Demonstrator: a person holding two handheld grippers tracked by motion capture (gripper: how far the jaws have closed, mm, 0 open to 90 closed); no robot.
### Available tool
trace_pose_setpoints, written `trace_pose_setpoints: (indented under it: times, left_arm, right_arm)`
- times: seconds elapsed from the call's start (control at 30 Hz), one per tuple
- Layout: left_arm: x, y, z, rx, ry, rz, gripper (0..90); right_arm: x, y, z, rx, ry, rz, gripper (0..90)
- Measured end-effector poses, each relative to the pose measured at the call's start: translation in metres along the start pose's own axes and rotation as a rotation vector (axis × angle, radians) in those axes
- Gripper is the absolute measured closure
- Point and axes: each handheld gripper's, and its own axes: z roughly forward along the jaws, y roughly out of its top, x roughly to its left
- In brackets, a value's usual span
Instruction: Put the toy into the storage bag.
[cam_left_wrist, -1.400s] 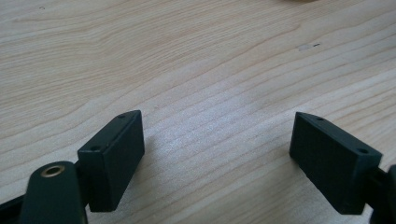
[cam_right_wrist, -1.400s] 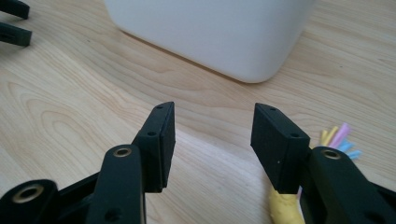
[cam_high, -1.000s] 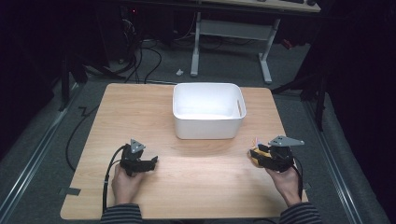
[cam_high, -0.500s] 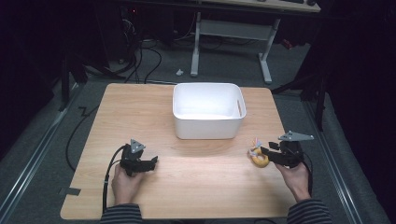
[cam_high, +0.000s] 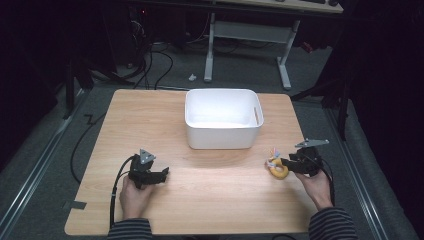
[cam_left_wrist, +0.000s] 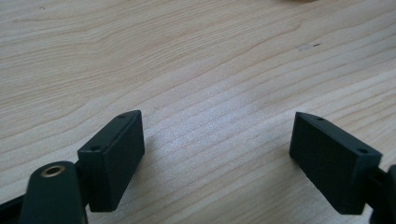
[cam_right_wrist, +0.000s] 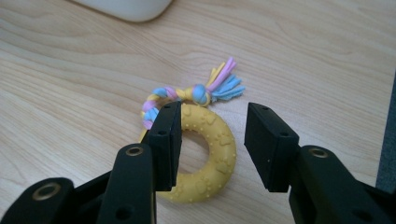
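A yellow rubber ring toy (cam_high: 276, 169) with a pastel braided tassel (cam_right_wrist: 224, 84) lies flat on the wooden table (cam_high: 210, 200) near its right edge. My right gripper (cam_high: 282, 164) is low over it and points left. In the right gripper view the ring's (cam_right_wrist: 219, 149) right band sits between the jaws of that gripper (cam_right_wrist: 212, 140). The jaws have just been closing, and a small gap still shows beside the right pad. My left gripper (cam_high: 165, 172) rests on the table at the front left, open (cam_left_wrist: 217, 154), with bare wood between its jaws.
A white rectangular bin (cam_high: 223, 135) stands at the middle back of the table. The table's right edge (cam_high: 320, 200) runs close to my right hand. Desk legs and cables lie on the dark floor beyond.
My right gripper has shifted a little to the right and lower, with its jaws now around the ring's band. The toy and the left gripper have stayed put.
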Motion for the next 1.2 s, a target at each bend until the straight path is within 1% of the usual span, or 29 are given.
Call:
trace_pose_setpoints:
  times: [0.03,0.1,0.17,0.37,0.43,0.53,0.6,0.63,0.8,0.97,1.07,1.1,1.2]
  left_arm:
    - [0.0,0.0,0.0,0.0,0.0,0.0,18.2]
    - [0.0,0.0,0.0,0.0,0.0,0.0,18.2]
    - [0.0,0.0,0.0,0.0,0.0,0.0,18.2]
    - [0.0,0.0,0.0,0.0,0.0,0.0,18.2]
    - [0.0,0.0,0.0,0.0,0.0,0.0,18.2]
    - [0.0,0.0,0.0,0.0,0.0,0.0,18.2]
    - [0.0,0.0,0.0,0.0,0.0,0.0,18.2]
    - [0.0,0.0,0.0,0.0,0.0,0.0,18.2]
    - [0.0,0.0,0.0,0.0,0.0,0.0,18.2]
    - [0.0,0.0,0.0,0.0,0.0,0.0,18.2]
    - [0.0,0.0,0.0,0.0,0.0,0.0,18.2]
    - [0.0,0.0,0.0,0.0,0.0,0.0,18.2]
    - [0.0,0.0,0.0,0.0,0.0,0.001,18.2]
  right_arm:
    - [-0.002,0.0,0.005,0.024,-0.001,0.0,57.3]
    - [-0.003,0.001,0.009,0.05,-0.001,0.003,57.3]
    - [-0.004,0.001,0.013,0.068,0.001,0.004,57.3]
    - [-0.007,0.002,0.021,0.118,-0.012,-0.003,57.2]
    - [-0.007,0.002,0.022,0.123,-0.01,-0.003,57.3]
    - [-0.007,0.002,0.025,0.147,-0.008,-0.007,57.3]
    - [-0.007,0.002,0.026,0.152,-0.006,-0.01,57.3]
    - [-0.007,0.002,0.028,0.164,-0.005,-0.015,57.3]
    - [-0.006,0.002,0.032,0.189,-0.005,-0.018,57.4]
    - [-0.006,0.002,0.034,0.197,-0.003,-0.024,58.2]
    - [-0.007,0.002,0.034,0.213,-0.003,-0.035,58.5]
    - [-0.006,0.001,0.036,0.23,-0.012,-0.054,58.7]
    - [-0.006,0.002,0.037,0.235,-0.002,-0.051,61.2]
